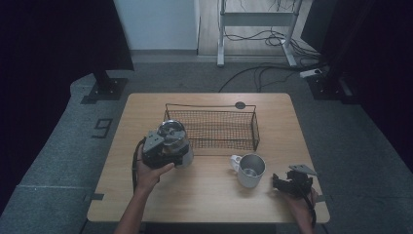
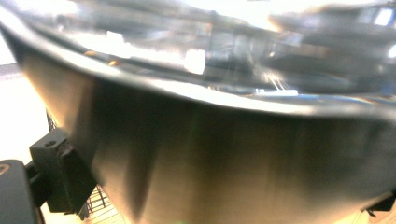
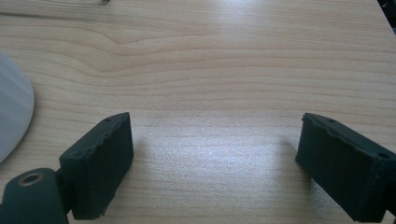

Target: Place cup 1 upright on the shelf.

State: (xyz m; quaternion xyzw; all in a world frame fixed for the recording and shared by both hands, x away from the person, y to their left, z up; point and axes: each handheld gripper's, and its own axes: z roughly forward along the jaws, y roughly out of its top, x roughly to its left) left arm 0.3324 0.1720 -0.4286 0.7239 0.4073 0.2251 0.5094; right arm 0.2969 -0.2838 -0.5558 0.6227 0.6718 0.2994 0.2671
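A shiny steel bowl (image 1: pixel 172 132) is held above the table at the front left corner of the wire basket (image 1: pixel 210 106). My left gripper (image 1: pixel 168 150) is shut on it, and in the left gripper view the bowl's curved metal wall (image 2: pixel 224 154) spans the space between the two black jaws. A white mug (image 1: pixel 251 170) stands upright on the table in front of the basket, handle to the left. To its right, my right gripper (image 1: pixel 287 184) sits low over the wood, open, with nothing between its pads (image 3: pixel 100 163). The mug's side (image 3: pixel 11 116) shows at the left edge of the right gripper view.
The dark wire basket lies across the back half of the wooden table (image 1: pixel 204 195) and holds nothing that I can see. A small dark disc (image 1: pixel 240 105) sits behind it. Bare wood stretches along the front edge between the two hands.
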